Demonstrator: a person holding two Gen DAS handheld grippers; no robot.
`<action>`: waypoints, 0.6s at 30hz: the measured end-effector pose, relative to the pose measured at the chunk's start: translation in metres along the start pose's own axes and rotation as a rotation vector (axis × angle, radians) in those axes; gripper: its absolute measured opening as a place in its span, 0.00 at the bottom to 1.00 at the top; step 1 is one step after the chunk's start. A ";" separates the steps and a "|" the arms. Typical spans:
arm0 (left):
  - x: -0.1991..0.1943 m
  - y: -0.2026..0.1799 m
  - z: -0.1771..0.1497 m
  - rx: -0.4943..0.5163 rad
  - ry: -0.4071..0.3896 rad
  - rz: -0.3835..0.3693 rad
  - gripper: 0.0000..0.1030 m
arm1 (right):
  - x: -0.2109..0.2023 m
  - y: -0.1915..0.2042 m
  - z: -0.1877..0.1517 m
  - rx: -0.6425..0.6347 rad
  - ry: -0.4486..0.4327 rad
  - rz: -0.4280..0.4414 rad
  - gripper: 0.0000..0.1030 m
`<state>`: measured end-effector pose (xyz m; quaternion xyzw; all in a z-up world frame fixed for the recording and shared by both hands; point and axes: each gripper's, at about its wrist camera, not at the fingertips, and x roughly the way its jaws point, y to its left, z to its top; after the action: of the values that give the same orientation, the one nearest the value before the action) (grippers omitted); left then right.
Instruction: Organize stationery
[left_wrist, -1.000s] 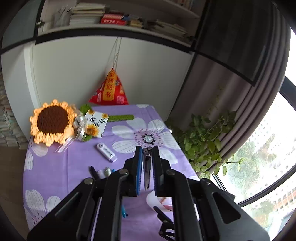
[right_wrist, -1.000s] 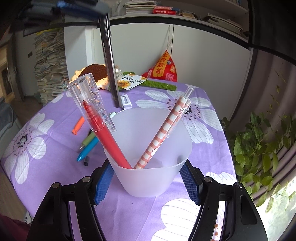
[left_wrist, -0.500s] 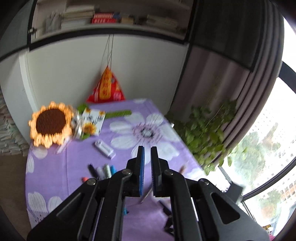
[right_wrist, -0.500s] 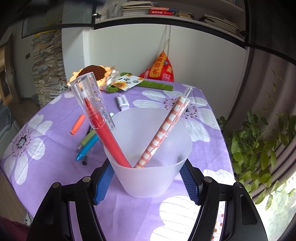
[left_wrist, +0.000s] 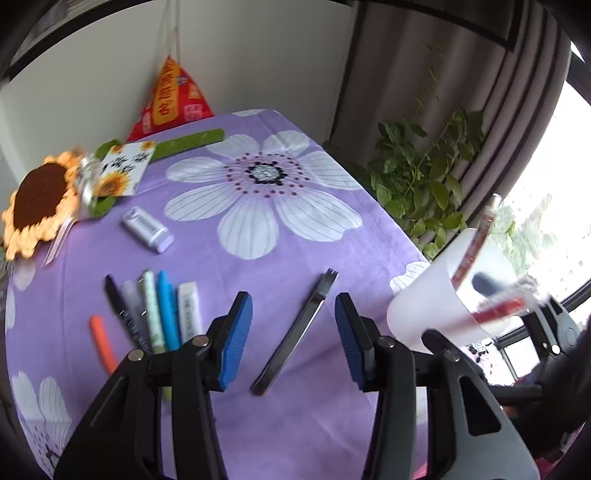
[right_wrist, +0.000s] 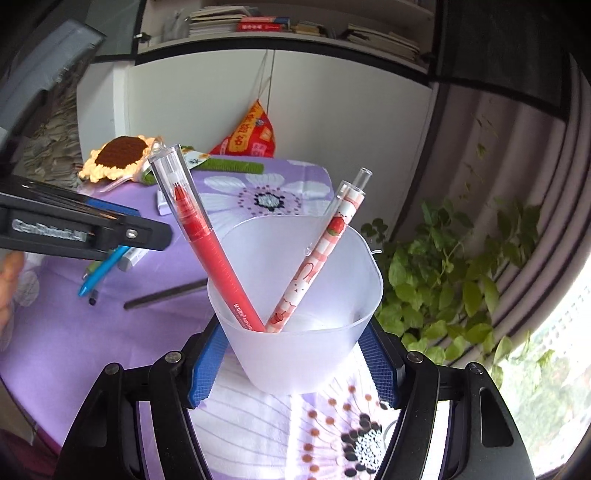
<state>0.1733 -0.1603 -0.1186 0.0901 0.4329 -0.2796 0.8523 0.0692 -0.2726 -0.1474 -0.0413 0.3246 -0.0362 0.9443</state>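
My right gripper (right_wrist: 295, 360) is shut on a frosted white cup (right_wrist: 295, 306) and holds it tilted above the purple flowered cloth. A red pen (right_wrist: 207, 240) and a pink checked pen (right_wrist: 314, 266) stand in the cup. My left gripper (left_wrist: 293, 339) is open and empty, just above a dark metal tweezers-like tool (left_wrist: 295, 332) that lies flat on the cloth between its jaws. The tool also shows in the right wrist view (right_wrist: 166, 293). The cup shows to the right in the left wrist view (left_wrist: 443, 295).
Several pens (left_wrist: 155, 310), a white eraser (left_wrist: 189, 312) and an orange marker (left_wrist: 102, 343) lie left of my left gripper. A white correction tape (left_wrist: 147, 229), a crochet sunflower (left_wrist: 37, 203) and a red pouch (left_wrist: 173, 96) sit farther back. A plant (left_wrist: 424, 177) stands past the table's right edge.
My left gripper held the metal tool upright over the cup, then dropped it; the tool now lies on the cloth. The left gripper has lowered and opened wide. The cup has tilted slightly.
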 end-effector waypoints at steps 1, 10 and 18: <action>0.007 -0.005 0.002 0.019 0.002 0.007 0.43 | -0.002 -0.002 -0.002 0.006 -0.002 0.006 0.68; 0.063 -0.021 0.010 0.114 0.096 -0.007 0.32 | -0.006 -0.007 -0.006 0.014 -0.017 0.024 0.68; 0.073 -0.027 0.010 0.145 0.126 0.010 0.09 | -0.005 -0.011 -0.008 0.026 -0.013 0.039 0.68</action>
<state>0.1992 -0.2160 -0.1683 0.1710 0.4640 -0.2996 0.8159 0.0597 -0.2832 -0.1491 -0.0230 0.3187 -0.0219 0.9473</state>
